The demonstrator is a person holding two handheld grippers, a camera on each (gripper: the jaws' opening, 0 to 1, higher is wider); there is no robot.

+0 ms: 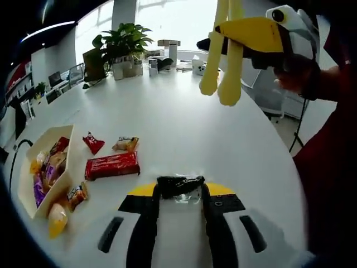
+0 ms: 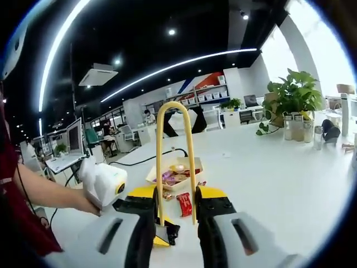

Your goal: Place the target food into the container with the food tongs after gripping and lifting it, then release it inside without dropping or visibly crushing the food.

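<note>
1. Nearest the left gripper view's camera, the left gripper (image 1: 179, 187) pinches a small dark packet (image 1: 179, 184) between its jaws, low over the white table (image 1: 223, 128).
2. The red snack bar (image 1: 112, 165) and 2 small packets lie beside the container (image 1: 47, 139), ungripped.
3. The right gripper (image 2: 176, 215) clamps the yellow tongs (image 2: 175, 162), lifted well clear; I judge the next move is lowering them onto a snack.
</note>
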